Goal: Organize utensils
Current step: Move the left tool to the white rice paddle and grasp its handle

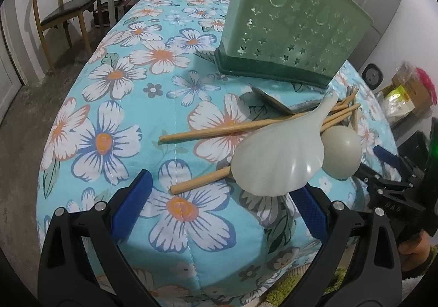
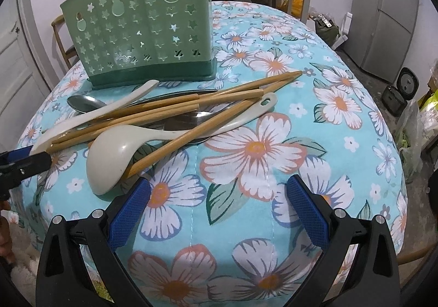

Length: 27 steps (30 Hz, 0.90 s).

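A green utensil holder [image 1: 290, 36] with star cut-outs stands at the back of the floral table; it also shows in the right wrist view [image 2: 142, 30]. In front of it lies a pile: a white shell-shaped scoop [image 1: 276, 159], a beige ladle [image 2: 109, 159], several wooden chopsticks [image 2: 175, 110] and metal spoons [image 2: 84, 103]. My left gripper [image 1: 219, 205] is open and empty, just short of the scoop. My right gripper [image 2: 219, 203] is open and empty, near the ladle's bowl.
The table wears a blue floral cloth [image 2: 273, 159]. A wooden chair [image 1: 65, 14] stands at the left, a grey fridge [image 2: 388, 14] at the right, and bags and boxes [image 1: 405, 96] lie on the floor. The right gripper shows in the left wrist view [image 1: 394, 184].
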### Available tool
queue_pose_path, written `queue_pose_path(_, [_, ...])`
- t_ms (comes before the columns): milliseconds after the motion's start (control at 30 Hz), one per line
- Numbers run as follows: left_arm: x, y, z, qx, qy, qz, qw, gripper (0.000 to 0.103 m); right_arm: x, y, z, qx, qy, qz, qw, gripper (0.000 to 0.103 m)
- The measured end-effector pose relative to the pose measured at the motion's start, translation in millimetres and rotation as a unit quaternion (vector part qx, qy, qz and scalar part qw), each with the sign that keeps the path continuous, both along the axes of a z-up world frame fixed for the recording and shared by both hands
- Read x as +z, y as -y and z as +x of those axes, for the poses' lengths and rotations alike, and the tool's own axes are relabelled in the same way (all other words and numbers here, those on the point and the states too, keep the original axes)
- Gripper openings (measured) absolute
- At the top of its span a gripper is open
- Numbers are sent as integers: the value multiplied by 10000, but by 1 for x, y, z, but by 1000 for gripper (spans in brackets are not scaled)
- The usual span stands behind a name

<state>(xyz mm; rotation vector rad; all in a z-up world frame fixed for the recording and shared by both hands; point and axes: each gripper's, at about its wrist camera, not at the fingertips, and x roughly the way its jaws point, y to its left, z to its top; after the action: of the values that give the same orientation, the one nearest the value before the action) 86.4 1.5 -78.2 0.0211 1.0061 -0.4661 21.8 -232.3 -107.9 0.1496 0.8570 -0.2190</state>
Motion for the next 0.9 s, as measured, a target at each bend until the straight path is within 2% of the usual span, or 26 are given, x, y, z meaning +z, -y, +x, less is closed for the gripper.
queue_pose_path(167, [-2, 13, -2, -52, 69, 495, 9987, 95, -1, -1, -5, 22, 123, -30, 9999, 98])
queue_pose_path(300, [5, 8, -2, -71, 64, 344, 9994, 95, 0, 1, -4, 72, 105, 44, 9999, 97])
queue_pose_path(433, [22, 7, -14, -311, 655, 449, 9964, 95, 1, 3, -4, 95, 57, 84, 9999, 98])
queue_pose_path(500, [31, 10, -23, -560, 1079, 599, 9908, 95, 1, 3, -3, 95, -10, 97, 9999, 97])
queue_pose_path(633, [32, 19, -33, -958, 1440, 790, 9818, 93, 1, 4, 0, 103, -117, 118, 9998, 97])
queue_pose_path(667, [30, 20, -35, -1026, 1484, 837, 9800, 90, 2, 4, 1, 99, -145, 124, 9998, 97])
queue_pose_path(700, [28, 23, -36, -1100, 1518, 900, 9781, 80, 2, 4, 2, 96, -161, 119, 9998, 97])
queue_pose_path(800, [21, 27, -37, -1247, 1511, 1039, 9751, 64, 2, 5, 4, 78, -195, 116, 9997, 97])
queue_pose_path(900, [17, 29, -43, -1475, 1626, 1088, 9695, 54, 2, 5, 5, 63, -223, 116, 9997, 97])
